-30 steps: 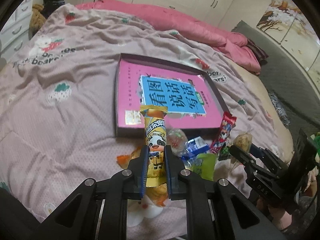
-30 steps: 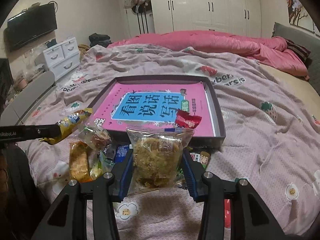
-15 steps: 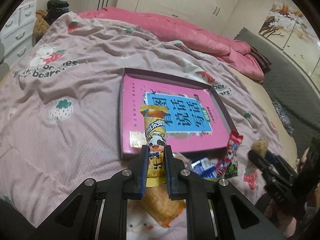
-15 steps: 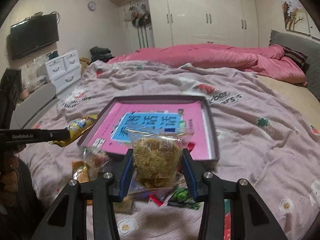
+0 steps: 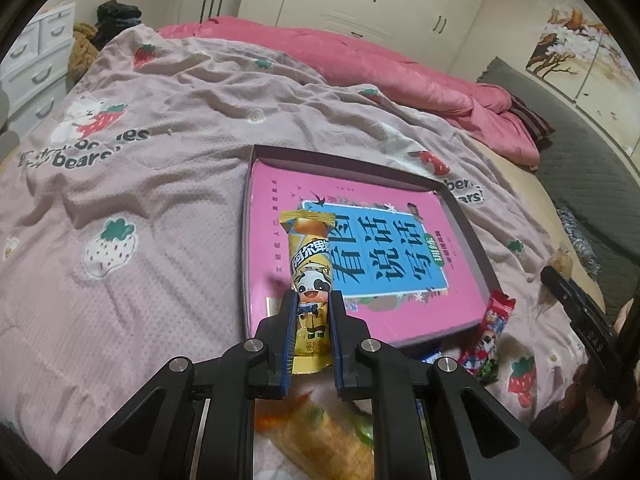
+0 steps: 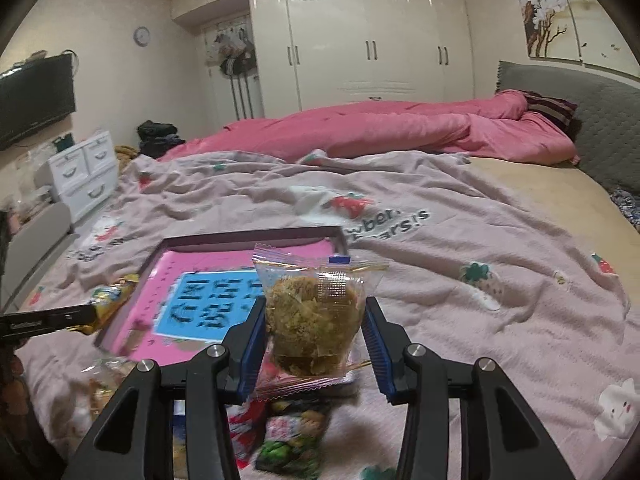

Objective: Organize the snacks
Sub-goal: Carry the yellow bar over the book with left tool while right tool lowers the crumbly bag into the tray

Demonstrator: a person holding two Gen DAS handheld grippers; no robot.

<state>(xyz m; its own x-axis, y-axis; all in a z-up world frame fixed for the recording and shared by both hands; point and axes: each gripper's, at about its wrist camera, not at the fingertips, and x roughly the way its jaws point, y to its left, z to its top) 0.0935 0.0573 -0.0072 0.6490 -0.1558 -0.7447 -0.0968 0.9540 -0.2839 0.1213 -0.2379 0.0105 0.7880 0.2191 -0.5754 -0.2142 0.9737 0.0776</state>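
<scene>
My left gripper (image 5: 311,300) is shut on a yellow panda snack stick (image 5: 310,264), held over the near left part of the pink-lined box (image 5: 344,168). My right gripper (image 6: 314,312) is shut on a clear packet with a brown crumbly cake (image 6: 314,320), held above the box's near right end (image 6: 256,238). The left gripper with the yellow stick shows at the left of the right wrist view (image 6: 68,316); the right gripper shows at the right of the left wrist view (image 5: 560,284). Loose snacks lie on the bed before the box: a red packet (image 5: 490,328), an orange packet (image 5: 320,440), a green packet (image 6: 290,446).
The box lies on a pink strawberry bedspread (image 5: 120,184). A rolled pink duvet (image 6: 380,132) lies across the far side. White drawers (image 6: 86,172) stand left of the bed, a grey headboard (image 6: 580,120) is at right, and wardrobes (image 6: 360,40) line the back wall.
Both grippers have risen and moved forward over the box with their snacks still held. The loose snack pile has dropped toward the bottom of both views.
</scene>
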